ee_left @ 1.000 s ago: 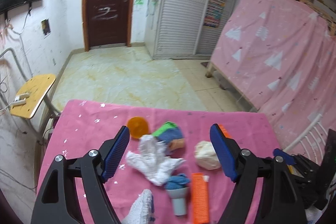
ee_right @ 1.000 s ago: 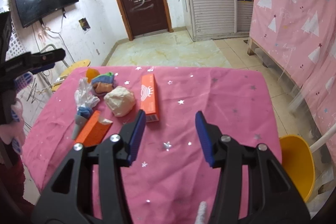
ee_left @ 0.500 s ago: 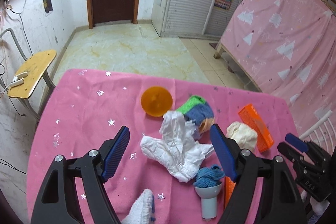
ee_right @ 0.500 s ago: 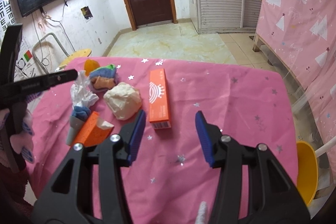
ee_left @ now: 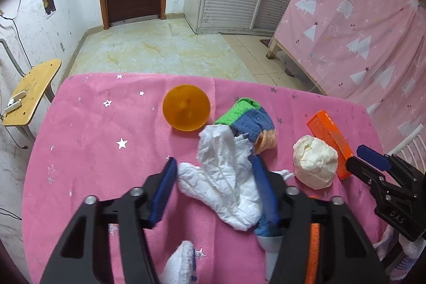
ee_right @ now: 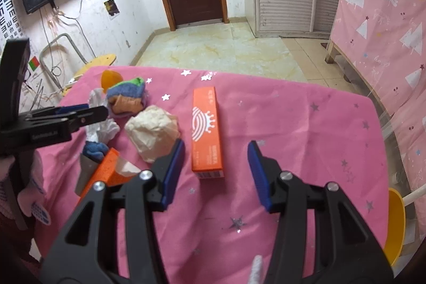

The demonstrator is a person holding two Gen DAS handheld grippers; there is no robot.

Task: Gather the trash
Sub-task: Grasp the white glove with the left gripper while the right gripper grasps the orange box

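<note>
On the pink tablecloth (ee_left: 87, 140) in front of me, starting at the left, an orange bowl (ee_left: 186, 107) lies tipped on its side with its hollow facing me, and I see nothing in it. Just right of it sits a folded cloth (ee_left: 247, 119) in green, blue and orange bands, touching the top of the crumpled white tissue (ee_left: 226, 177). My left gripper (ee_left: 214, 189) is down over that tissue with its blue fingers (ee_left: 163, 190) partly closed, one on each side of the paper; the right one presses into its edge, while the left one shows a sliver of pink between itself and the paper, so I cannot tell whether I have a real grip. Under the tissue's near end stands a small grey cup (ee_right: 85, 172) stuffed with a blue rag (ee_right: 93, 150), and beside that lies an opened orange carton (ee_right: 106, 172) with white paper poking from its torn end. Further right rests a cream paper ball (ee_left: 314, 163), close beside the tissue but apart from it. Next comes a long orange box (ee_right: 207, 132) lying flat, closed, just right of the ball. My right gripper (ee_right: 215, 172) hovers above the cloth near that box's near end, fingers spread wide and holding nothing. At the far right, beyond the table edge, is a yellow chair (ee_right: 395, 225).
</note>
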